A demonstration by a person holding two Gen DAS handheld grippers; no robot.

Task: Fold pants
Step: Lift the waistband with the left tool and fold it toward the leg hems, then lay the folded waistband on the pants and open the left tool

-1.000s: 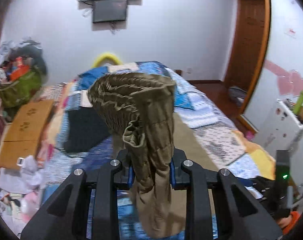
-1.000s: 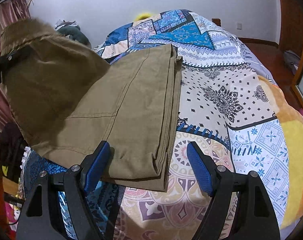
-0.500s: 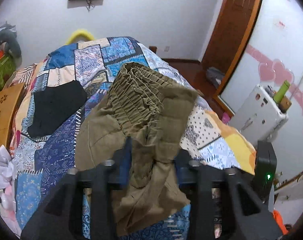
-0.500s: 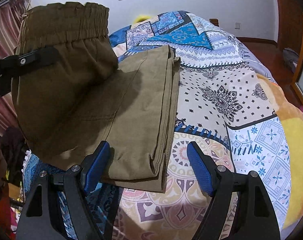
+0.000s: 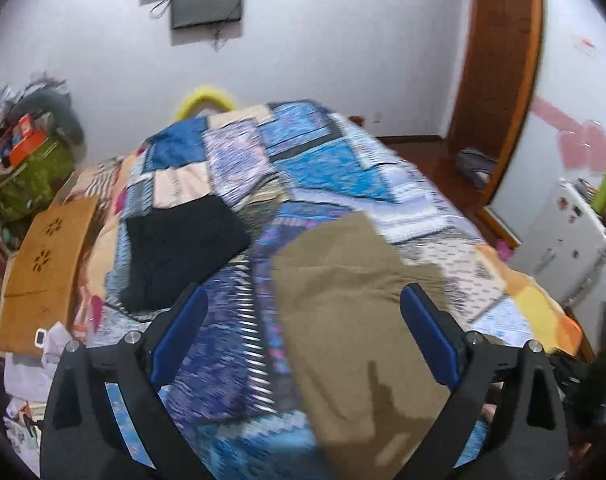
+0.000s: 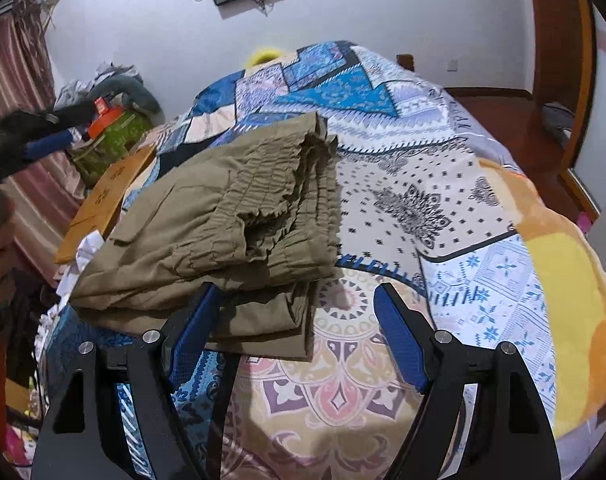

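Note:
The olive-brown pants (image 6: pixel 223 232) lie folded on the patterned bedspread (image 6: pixel 443 220), the elastic waistband on top toward the far right corner of the stack. In the left wrist view the pants (image 5: pixel 355 312) show as a blurred brown patch on the bed. My left gripper (image 5: pixel 303 336) is open and empty above the bed's near edge; it also shows at the far left of the right wrist view (image 6: pixel 43 140), off the pants. My right gripper (image 6: pixel 295 340) is open and empty, its left finger at the stack's near edge.
A black garment (image 5: pixel 183 248) lies on the bed to the left of the pants. A wooden board (image 5: pixel 43 264) and clutter stand at the bed's left side. A white cabinet (image 5: pixel 563 248) and a doorway are on the right.
My left gripper carried the waistband over onto the legs, let go and opened, then pulled back to the left. The pants now lie folded in half. My right gripper stayed open in place.

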